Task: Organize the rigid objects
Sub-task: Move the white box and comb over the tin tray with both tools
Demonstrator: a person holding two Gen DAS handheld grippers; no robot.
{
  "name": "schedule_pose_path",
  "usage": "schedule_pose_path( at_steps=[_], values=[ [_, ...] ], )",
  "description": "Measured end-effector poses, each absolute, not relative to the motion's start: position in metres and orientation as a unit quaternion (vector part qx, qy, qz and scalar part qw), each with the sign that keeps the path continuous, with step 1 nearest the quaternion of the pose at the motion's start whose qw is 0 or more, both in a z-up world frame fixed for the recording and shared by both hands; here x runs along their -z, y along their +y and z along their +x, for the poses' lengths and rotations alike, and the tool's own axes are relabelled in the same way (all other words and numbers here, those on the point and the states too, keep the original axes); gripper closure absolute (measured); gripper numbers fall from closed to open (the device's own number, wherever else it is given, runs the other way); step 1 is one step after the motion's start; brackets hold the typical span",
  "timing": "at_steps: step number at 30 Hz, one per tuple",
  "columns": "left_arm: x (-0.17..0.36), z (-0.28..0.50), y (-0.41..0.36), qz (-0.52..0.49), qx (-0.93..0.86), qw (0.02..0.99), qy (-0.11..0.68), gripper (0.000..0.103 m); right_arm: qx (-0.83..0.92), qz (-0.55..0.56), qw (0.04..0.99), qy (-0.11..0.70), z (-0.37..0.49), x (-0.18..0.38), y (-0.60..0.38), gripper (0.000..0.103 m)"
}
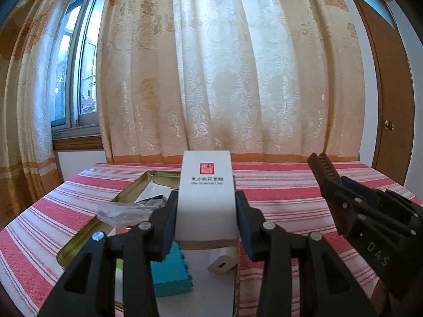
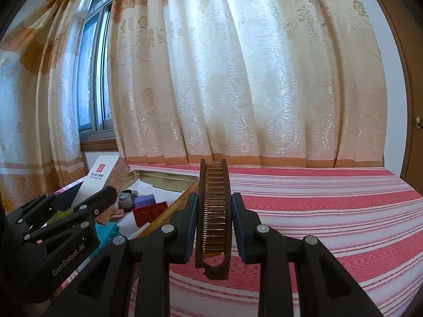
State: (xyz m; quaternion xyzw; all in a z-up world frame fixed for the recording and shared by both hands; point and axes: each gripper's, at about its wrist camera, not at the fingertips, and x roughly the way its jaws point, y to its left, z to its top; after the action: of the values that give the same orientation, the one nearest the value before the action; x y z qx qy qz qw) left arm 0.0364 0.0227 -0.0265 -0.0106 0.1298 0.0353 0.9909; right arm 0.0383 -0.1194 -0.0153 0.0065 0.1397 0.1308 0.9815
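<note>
Cream and orange patterned curtains (image 1: 224,79) hang behind a surface covered in a red-and-white striped cloth (image 1: 285,206), with a window (image 1: 79,79) showing at ten o'clock and a wooden door (image 1: 391,105) at three o'clock.

From the left wrist camera, the left gripper (image 1: 206,219) sits at six o'clock, its jaws closed against the two sides of a tall white box (image 1: 206,198) printed with a red seal, held upright above a shallow gold tin (image 1: 127,192). Below the box, inside the tin, lie a teal block (image 1: 171,274) with a notched edge and a small silver plate (image 1: 221,265). A crumpled clear plastic bag (image 1: 124,211) rests at eight o'clock. At three o'clock the right gripper (image 1: 330,182) reaches in with a dark brown comb (image 1: 321,169) between its fingers, clear of the box.

The right wrist camera shows what the first cannot: the comb (image 2: 213,211) seen along its length, its teeth running in rows between two brown side rails, clamped by the right gripper (image 2: 213,222) with both jaws pressed to its sides, raised above the striped cloth (image 2: 317,211) at center. At nine o'clock the left gripper (image 2: 87,198) appears side-on with the white box (image 2: 99,175) leaning, its patterned brown side face visible. The tin (image 2: 164,175) opens at ten o'clock, and this view reveals a red block (image 2: 149,212) and a purple block (image 2: 145,200) inside, hidden behind the box in the other camera. The teal block (image 2: 107,233) peeks out just under the left gripper.
</note>
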Motion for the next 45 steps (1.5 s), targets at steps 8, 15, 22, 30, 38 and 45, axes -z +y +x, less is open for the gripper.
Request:
schedule_pose_path(
  at_steps=[8,15,22,30,38,45],
  values=[
    [0.027,0.034,0.033,-0.014,-0.046,0.991,0.127,0.062,-0.139,0.007,0.980,0.142,0.041,0.015,-0.110,0.075],
    [0.027,0.034,0.041,-0.019,-0.052,0.990,0.126,0.062,-0.148,0.000,0.979,0.140,0.040,0.015,-0.097,0.075],
    [0.027,0.034,0.045,-0.021,-0.055,0.990,0.126,0.062,-0.155,-0.005,0.978,0.141,0.040,0.015,-0.087,0.075],
    [0.027,0.035,0.051,-0.023,-0.064,0.990,0.127,0.062,-0.160,-0.005,0.976,0.146,0.042,0.015,-0.079,0.075],
    [0.028,0.035,0.057,-0.028,-0.070,0.989,0.129,0.062,-0.157,-0.005,0.977,0.145,0.043,0.015,-0.076,0.075],
    [0.028,0.035,0.061,-0.032,-0.072,0.989,0.128,0.062,-0.164,-0.012,0.976,0.142,0.041,0.015,-0.073,0.075]
  ],
)
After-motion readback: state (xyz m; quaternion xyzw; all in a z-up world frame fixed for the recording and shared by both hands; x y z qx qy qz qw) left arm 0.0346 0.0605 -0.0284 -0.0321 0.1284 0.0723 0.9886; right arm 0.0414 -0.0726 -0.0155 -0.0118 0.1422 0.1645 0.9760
